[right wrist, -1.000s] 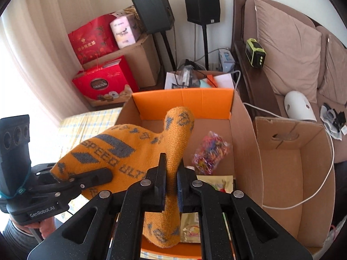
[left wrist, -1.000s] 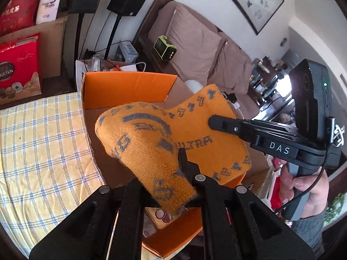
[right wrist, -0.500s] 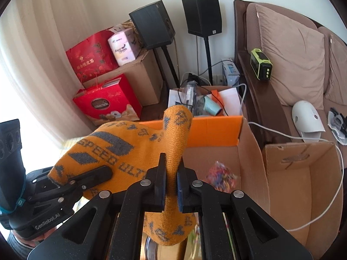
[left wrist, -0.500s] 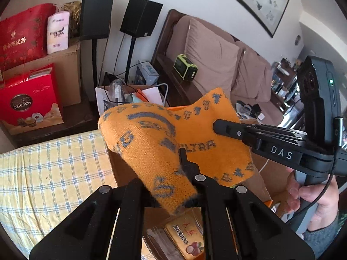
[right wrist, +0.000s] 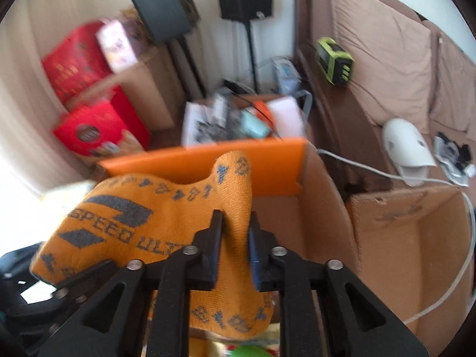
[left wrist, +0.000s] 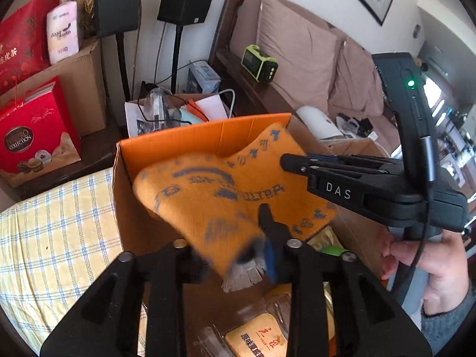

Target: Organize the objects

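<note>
Right wrist view: orange sock (right wrist: 166,223) hangs over the cardboard box (right wrist: 324,190), between both the right gripper (right wrist: 235,238) and left gripper (left wrist: 238,255), whose jaws have just been parting slightly.

Knit wool, raw card and matt black plastic, right in front of me.

Between my tongs hangs the sock (left wrist: 226,196), fuzzy orange knit with grey woven lettering, coarse and dull. My left gripper (left wrist: 238,255) and right gripper (right wrist: 235,247) are matt black plastic with shiny metal rivets. Just beyond them, the cardboard box (left wrist: 184,142) shows a smooth orange-faced flap and rough brown walls. Below my left tongs, glossy plastic packets (left wrist: 255,336) gleam. Left of them, checked cloth (left wrist: 53,226), soft and matt.
</note>
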The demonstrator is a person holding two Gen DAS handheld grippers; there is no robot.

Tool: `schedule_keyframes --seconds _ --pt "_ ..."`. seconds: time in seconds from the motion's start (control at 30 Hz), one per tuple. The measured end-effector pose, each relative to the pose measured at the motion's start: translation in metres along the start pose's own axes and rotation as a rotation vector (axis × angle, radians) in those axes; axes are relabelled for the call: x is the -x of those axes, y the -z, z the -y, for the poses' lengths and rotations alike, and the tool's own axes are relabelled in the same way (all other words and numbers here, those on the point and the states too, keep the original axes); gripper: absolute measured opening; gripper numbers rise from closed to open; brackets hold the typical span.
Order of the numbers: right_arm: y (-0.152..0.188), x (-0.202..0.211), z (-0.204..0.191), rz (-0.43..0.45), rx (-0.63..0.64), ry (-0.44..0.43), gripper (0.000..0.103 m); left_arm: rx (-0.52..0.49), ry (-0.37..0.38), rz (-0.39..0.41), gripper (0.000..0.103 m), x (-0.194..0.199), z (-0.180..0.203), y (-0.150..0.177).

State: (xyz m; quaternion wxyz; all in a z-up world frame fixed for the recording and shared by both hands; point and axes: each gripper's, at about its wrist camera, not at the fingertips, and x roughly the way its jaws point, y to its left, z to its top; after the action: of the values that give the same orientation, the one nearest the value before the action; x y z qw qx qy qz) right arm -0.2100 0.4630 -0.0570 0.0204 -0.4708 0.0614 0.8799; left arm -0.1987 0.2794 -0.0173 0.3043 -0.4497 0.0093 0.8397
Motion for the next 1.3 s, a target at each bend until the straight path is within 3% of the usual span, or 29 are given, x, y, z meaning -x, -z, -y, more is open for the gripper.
schedule_keyframes --seconds 0.13,0.23,0.6,0.83,0.93,1.3 --pt "0.008 0.005 0.010 0.012 -0.008 0.027 0.031 0.041 0.017 0.000 0.048 0.003 -0.009 0.004" --pt "0.011 0.017 0.014 0.041 -0.013 0.046 0.035 0.062 0.024 0.005 0.053 0.013 -0.016 0.004" --pt "0.031 0.060 -0.002 0.108 -0.005 0.001 0.053 0.048 -0.004 0.079 0.088 0.071 -0.025 0.016" --pt "0.045 0.083 -0.021 0.141 0.011 -0.018 0.078 0.076 -0.034 0.092 0.096 0.089 -0.038 0.027" --pt "0.051 0.094 -0.022 0.152 -0.004 -0.043 0.080 0.089 -0.054 0.100 0.102 0.098 -0.045 0.034" --pt "0.083 0.116 -0.049 0.189 0.021 -0.038 0.085 0.109 -0.163 0.111 0.103 0.127 -0.059 0.066"
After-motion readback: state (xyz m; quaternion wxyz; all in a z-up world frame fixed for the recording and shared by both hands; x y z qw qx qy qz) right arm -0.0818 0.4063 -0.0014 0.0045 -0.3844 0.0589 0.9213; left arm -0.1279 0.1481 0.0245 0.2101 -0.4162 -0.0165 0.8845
